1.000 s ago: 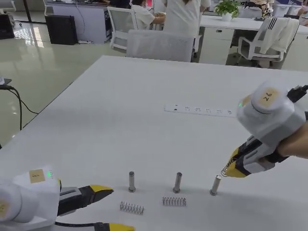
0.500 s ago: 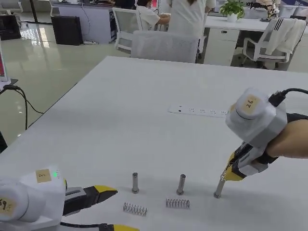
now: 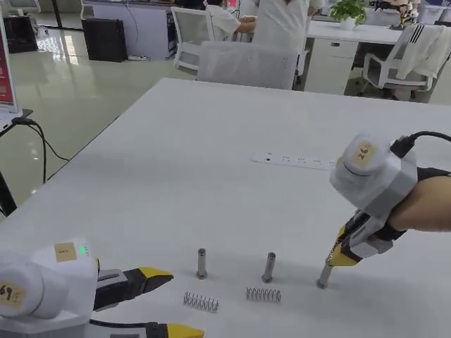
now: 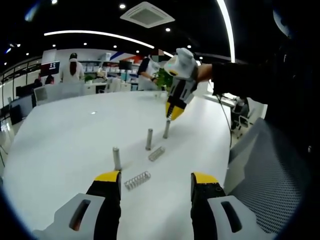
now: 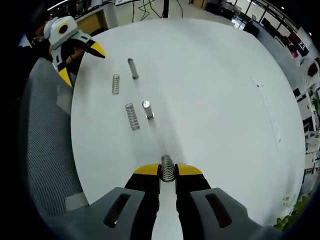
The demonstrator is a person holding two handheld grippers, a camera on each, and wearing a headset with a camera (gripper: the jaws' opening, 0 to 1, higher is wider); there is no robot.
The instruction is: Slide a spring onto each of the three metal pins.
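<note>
We held our right gripper (image 3: 342,258) clenched on a spring (image 5: 167,168) over the pin (image 3: 324,275) at 4 o'clock. Our left gripper (image 4: 156,176) gaped at 8 o'clock, and two loose springs (image 3: 201,302) (image 3: 263,294) lay at 6.

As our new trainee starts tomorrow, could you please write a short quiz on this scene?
1. True or false: the left gripper is shut on a spring.
2. How many springs lie loose on the table? A one, B two, C three.
3. Fill in: in the head view, the right gripper holds its spring at the ___ pin.
Key: 1 false; 2 B; 3 rightmost.
</note>
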